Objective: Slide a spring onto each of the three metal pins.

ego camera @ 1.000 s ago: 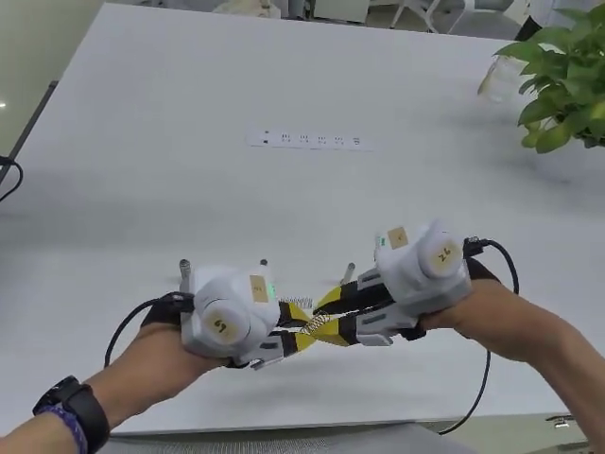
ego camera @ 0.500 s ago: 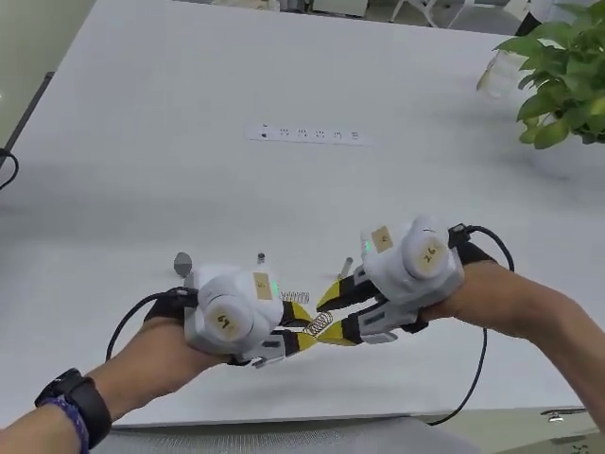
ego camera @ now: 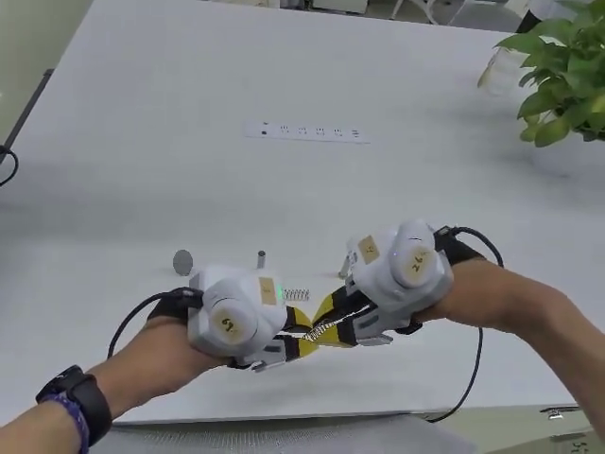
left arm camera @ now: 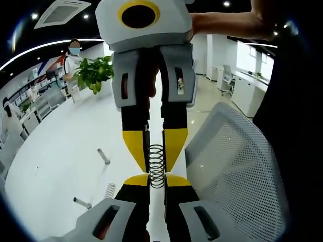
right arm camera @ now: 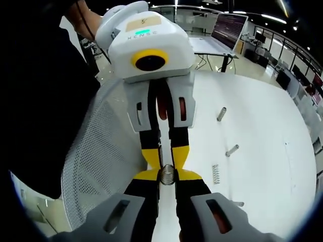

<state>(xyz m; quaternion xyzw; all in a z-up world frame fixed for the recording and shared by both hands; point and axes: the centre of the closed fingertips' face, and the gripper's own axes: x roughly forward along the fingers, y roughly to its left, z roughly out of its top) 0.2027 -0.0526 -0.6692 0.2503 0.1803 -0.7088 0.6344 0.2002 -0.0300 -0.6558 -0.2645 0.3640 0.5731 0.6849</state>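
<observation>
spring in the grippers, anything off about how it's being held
Yes: the spring is pinched by the left gripper and the right gripper at once, tip to tip, one at each end. It looks straight and undamaged. A second spring lies loose on the table.

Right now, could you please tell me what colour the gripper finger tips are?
Yellow tips on black fingers, gripping the spring; clearest in the left gripper view.

Broad white surface (ego camera: 142,123) brightly lit, white socket strip (ego camera: 309,132) at 12 o'clock, leafy green plant (ego camera: 560,80) at 2 o'clock, white mesh chair (left arm camera: 237,166) at 6 o'clock.
</observation>
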